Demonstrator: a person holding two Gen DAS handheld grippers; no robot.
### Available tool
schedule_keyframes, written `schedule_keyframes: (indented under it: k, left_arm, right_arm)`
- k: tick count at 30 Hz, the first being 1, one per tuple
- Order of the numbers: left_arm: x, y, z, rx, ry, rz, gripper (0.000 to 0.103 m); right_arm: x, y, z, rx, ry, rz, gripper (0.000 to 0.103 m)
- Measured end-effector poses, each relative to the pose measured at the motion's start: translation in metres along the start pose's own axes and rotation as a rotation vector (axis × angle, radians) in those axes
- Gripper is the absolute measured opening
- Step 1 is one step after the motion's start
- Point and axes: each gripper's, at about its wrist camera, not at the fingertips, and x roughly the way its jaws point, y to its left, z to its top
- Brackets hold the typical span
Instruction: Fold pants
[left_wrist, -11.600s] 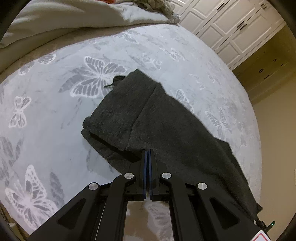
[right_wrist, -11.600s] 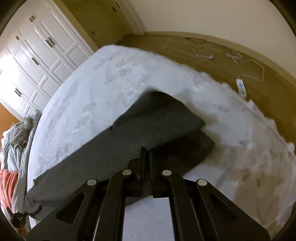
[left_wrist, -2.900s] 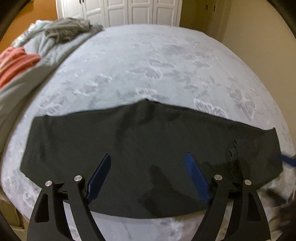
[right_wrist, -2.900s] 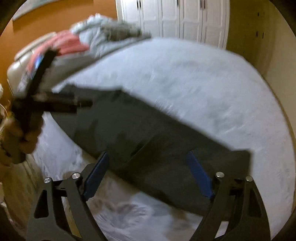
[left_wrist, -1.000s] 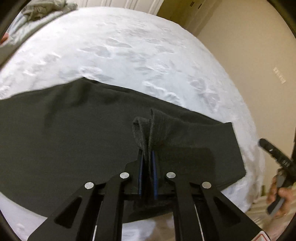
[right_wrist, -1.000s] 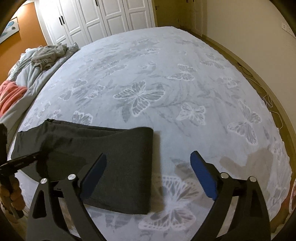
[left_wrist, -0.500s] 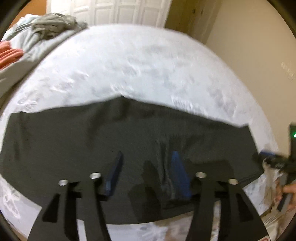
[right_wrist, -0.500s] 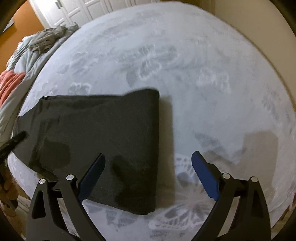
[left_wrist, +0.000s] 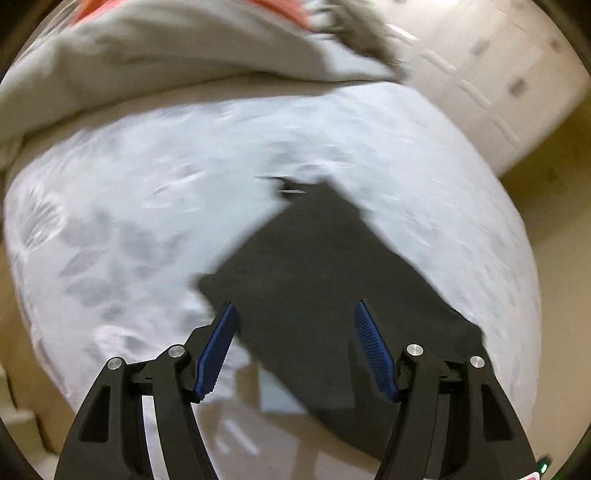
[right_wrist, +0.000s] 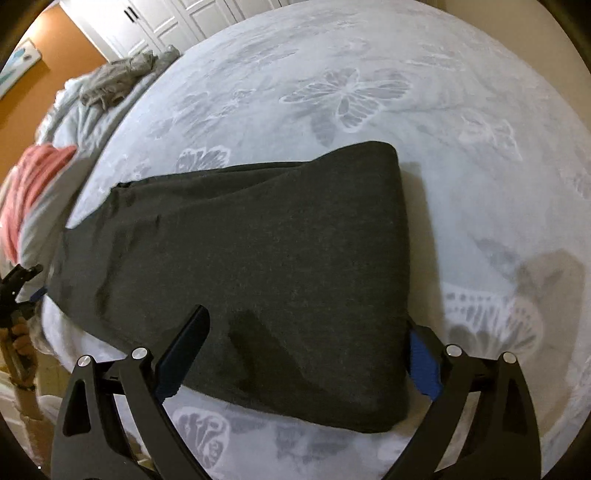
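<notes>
The dark grey pants (right_wrist: 258, 258) lie folded lengthwise, flat on the butterfly-print bedspread (right_wrist: 332, 92), near the bed's front edge. In the right wrist view my right gripper (right_wrist: 306, 343) is open and empty, its fingers astride the folded right end of the pants. In the blurred left wrist view the pants (left_wrist: 325, 280) stretch away from the camera. My left gripper (left_wrist: 295, 336) is open and empty just above their near end. The left gripper also shows at the far left of the right wrist view (right_wrist: 14, 291).
A bunched grey duvet (right_wrist: 85, 114) with a grey garment (right_wrist: 118, 81) and a pink-red cloth (right_wrist: 29, 177) lies at the head of the bed. White wardrobe doors (left_wrist: 498, 74) stand beyond the bed. The floor (left_wrist: 240, 435) shows below the bed's front edge.
My left gripper let go of the pinched pants fabric, opened wide and swung to face along the pants. My right gripper stayed open and moved down closer over the folded right end.
</notes>
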Motion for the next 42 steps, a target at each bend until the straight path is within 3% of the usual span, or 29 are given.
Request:
schedule_keyframes:
  k: [2, 4, 6, 7, 8, 9, 11, 12, 18, 21, 22, 23, 25, 26, 27, 29, 30, 31, 32, 35, 36, 38, 40, 42]
  left_arm:
    - [0.012, 0.023, 0.005, -0.086, 0.056, -0.042, 0.064]
    - [0.029, 0.038, 0.004, -0.175, 0.131, -0.153, 0.064]
    - [0.040, 0.041, 0.003, -0.220, 0.155, -0.191, 0.064]
    - [0.039, 0.038, 0.003, -0.212, 0.128, -0.187, 0.064]
    - [0.038, 0.031, 0.004, -0.188, 0.116, -0.187, 0.064]
    - [0.039, 0.026, 0.005, -0.171, 0.115, -0.195, 0.060]
    - [0.042, 0.014, 0.003, -0.160, 0.136, -0.232, 0.019]
    - [0.040, 0.009, 0.002, -0.163, 0.143, -0.260, 0.018]
    - [-0.021, -0.039, -0.009, -0.003, 0.053, -0.351, 0.013]
    - [-0.025, -0.061, -0.023, 0.082, 0.083, -0.359, 0.013]
    - [-0.013, -0.069, -0.032, 0.110, 0.134, -0.345, 0.013]
    - [-0.003, -0.076, -0.039, 0.122, 0.167, -0.336, 0.013]
    - [0.013, -0.083, -0.052, 0.155, 0.195, -0.246, 0.013]
    - [0.016, -0.086, -0.056, 0.174, 0.202, -0.218, 0.013]
    - [0.018, -0.086, -0.056, 0.176, 0.205, -0.215, 0.013]
    - [0.010, -0.087, -0.054, 0.160, 0.183, -0.236, 0.013]
    - [0.006, -0.088, -0.052, 0.155, 0.171, -0.251, 0.013]
    - [0.000, -0.088, -0.052, 0.151, 0.155, -0.263, 0.013]
    - [-0.002, -0.091, -0.049, 0.153, 0.145, -0.268, 0.013]
    - [-0.007, -0.110, -0.050, 0.178, 0.107, -0.259, 0.013]
    - [-0.010, -0.113, -0.048, 0.188, 0.093, -0.260, 0.013]
    - [-0.027, -0.133, -0.055, 0.249, 0.046, -0.294, 0.013]
    - [-0.045, -0.156, -0.063, 0.331, -0.019, -0.352, 0.012]
    - [-0.075, -0.187, -0.083, 0.451, -0.089, -0.449, 0.007]
  right_arm:
    - [0.002, 0.001, 0.003, 0.021, -0.003, 0.001, 0.094]
    - [0.003, 0.003, 0.006, 0.037, -0.010, 0.012, 0.092]
    - [0.003, 0.006, 0.008, 0.035, -0.016, 0.009, 0.076]
    - [0.003, 0.006, 0.008, 0.031, -0.025, -0.004, 0.069]
    - [0.003, 0.006, 0.007, 0.027, -0.025, -0.010, 0.052]
    - [0.004, 0.005, 0.007, 0.024, -0.022, -0.009, 0.033]
    - [0.000, -0.001, 0.007, 0.043, -0.029, 0.023, 0.019]
    - [-0.007, -0.005, 0.008, 0.051, -0.044, 0.046, 0.017]
    - [-0.071, -0.023, 0.013, 0.039, -0.168, 0.126, 0.014]
    - [-0.084, -0.051, 0.007, 0.056, -0.179, -0.019, 0.014]
    - [-0.082, -0.062, 0.005, 0.072, -0.168, -0.085, 0.015]
    - [-0.074, -0.074, 0.003, 0.080, -0.129, -0.145, 0.016]
    - [-0.047, -0.088, -0.002, 0.084, -0.020, -0.241, 0.024]
    - [-0.047, -0.087, -0.003, 0.083, -0.040, -0.293, 0.041]
    - [-0.054, -0.080, -0.002, 0.062, -0.077, -0.349, 0.042]
    - [-0.083, -0.055, 0.000, -0.006, -0.236, -0.468, 0.045]
    - [-0.101, -0.037, -0.001, -0.046, -0.335, -0.457, 0.051]
    - [-0.109, -0.024, -0.002, -0.075, -0.376, -0.383, 0.051]
    - [-0.109, -0.007, 0.000, -0.099, -0.371, -0.223, 0.051]
    - [-0.075, 0.024, 0.001, -0.107, -0.223, 0.040, 0.050]
    - [-0.053, 0.041, 0.000, -0.134, -0.146, 0.066, 0.049]
    - [-0.024, 0.070, -0.003, -0.211, -0.073, 0.008, 0.049]
    - [-0.023, 0.082, -0.001, -0.254, -0.090, -0.046, 0.049]
    - [-0.033, 0.077, 0.001, -0.246, -0.130, -0.071, 0.059]
